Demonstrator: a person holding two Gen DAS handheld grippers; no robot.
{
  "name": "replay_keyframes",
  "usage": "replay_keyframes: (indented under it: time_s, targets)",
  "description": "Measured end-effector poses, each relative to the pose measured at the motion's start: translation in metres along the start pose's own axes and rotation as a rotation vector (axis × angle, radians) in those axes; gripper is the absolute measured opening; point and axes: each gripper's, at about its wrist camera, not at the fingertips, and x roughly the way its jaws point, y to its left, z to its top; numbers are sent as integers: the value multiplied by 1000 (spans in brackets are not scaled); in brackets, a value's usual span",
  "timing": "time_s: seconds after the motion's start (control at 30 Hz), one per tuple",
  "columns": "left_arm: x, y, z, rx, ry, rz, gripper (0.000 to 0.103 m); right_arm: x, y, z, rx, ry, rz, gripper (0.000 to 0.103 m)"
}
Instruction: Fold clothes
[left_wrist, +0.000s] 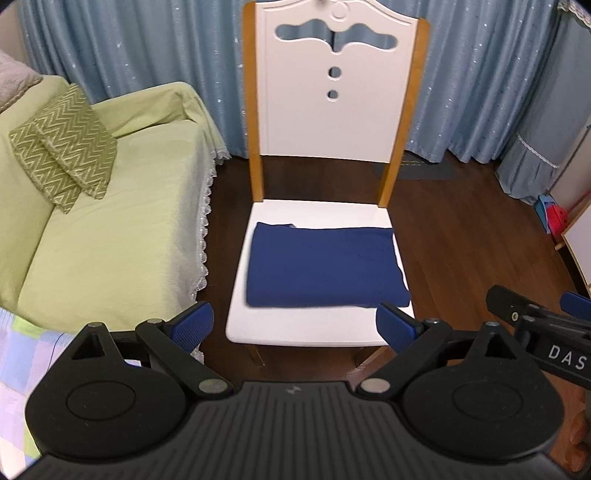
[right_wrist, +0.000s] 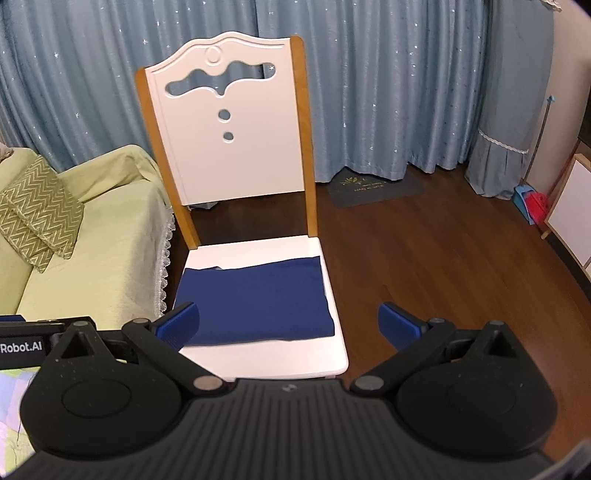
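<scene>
A dark blue garment (left_wrist: 325, 267) lies folded into a flat rectangle on the white seat of a chair (left_wrist: 317, 332); it also shows in the right wrist view (right_wrist: 255, 301) on the same chair (right_wrist: 295, 354). My left gripper (left_wrist: 295, 323) is open and empty, held back from the seat's front edge. My right gripper (right_wrist: 288, 325) is open and empty, above the seat's front right part. The right gripper's body shows at the right edge of the left wrist view (left_wrist: 543, 332).
A sofa with a light green cover (left_wrist: 110, 236) and two zigzag cushions (left_wrist: 66, 147) stands left of the chair. Blue curtains (right_wrist: 388, 92) hang behind. Dark wood floor (right_wrist: 424, 258) lies to the right, with a grey mat (right_wrist: 376, 186), toys (right_wrist: 532, 203) and a white cabinet (right_wrist: 572, 221).
</scene>
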Motion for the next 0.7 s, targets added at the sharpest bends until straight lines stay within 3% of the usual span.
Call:
replay_keyframes:
  time_s: [0.7]
  targets:
    - [17, -9, 14, -15, 13, 10, 96, 18, -17, 11, 6, 5, 3, 102]
